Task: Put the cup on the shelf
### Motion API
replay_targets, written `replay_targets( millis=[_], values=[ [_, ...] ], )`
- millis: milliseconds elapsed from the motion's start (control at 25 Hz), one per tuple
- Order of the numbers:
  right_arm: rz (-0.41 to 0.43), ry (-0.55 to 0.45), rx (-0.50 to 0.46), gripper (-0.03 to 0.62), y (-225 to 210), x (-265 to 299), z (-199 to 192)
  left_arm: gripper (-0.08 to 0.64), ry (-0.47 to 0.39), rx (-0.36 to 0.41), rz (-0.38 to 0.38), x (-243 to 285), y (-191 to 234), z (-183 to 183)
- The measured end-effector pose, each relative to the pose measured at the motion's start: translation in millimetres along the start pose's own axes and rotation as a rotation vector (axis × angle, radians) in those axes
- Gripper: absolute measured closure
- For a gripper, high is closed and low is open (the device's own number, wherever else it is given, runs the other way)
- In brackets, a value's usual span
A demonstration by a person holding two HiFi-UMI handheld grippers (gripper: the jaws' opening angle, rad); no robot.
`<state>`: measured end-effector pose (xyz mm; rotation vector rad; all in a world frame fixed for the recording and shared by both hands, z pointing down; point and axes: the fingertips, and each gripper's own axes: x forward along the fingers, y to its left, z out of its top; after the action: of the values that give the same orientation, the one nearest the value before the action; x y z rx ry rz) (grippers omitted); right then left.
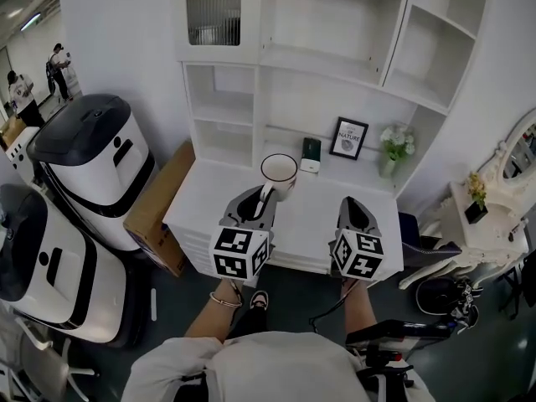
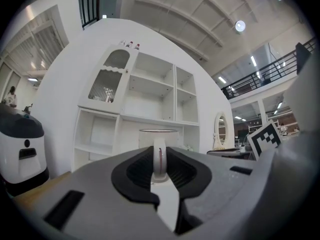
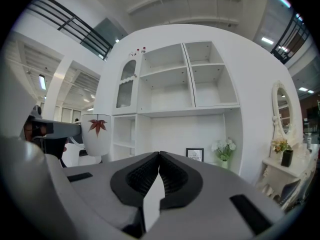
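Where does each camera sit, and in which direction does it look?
Head view: on the head, looking steeply down at the shelf; left claw, right claw, forearms show.
Left gripper view: on the left claw, facing the shelf; jaws shut on the cup handle.
Right gripper view: on the right claw, facing the shelf; empty jaws shut.
Shared: all three show the cup.
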<state>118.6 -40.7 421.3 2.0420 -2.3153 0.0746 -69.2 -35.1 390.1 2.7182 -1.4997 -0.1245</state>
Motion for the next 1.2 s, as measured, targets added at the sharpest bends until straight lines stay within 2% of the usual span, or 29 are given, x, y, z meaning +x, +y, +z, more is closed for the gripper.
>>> replay_targets(
  millis=[600, 1200],
  values=[
    [-0.019, -0.026, -0.008, 0.569, -22.2, 111.1, 33.2, 0.497, -0.003, -0.023, -0.048, 112.8, 52.8, 10.4],
    [-0.018, -0.009, 0.011, 0.569, -23.9, 214.2, 38.7, 0.497, 0.04, -0.005, -0.109, 199.5, 100.9, 6.1]
  ],
)
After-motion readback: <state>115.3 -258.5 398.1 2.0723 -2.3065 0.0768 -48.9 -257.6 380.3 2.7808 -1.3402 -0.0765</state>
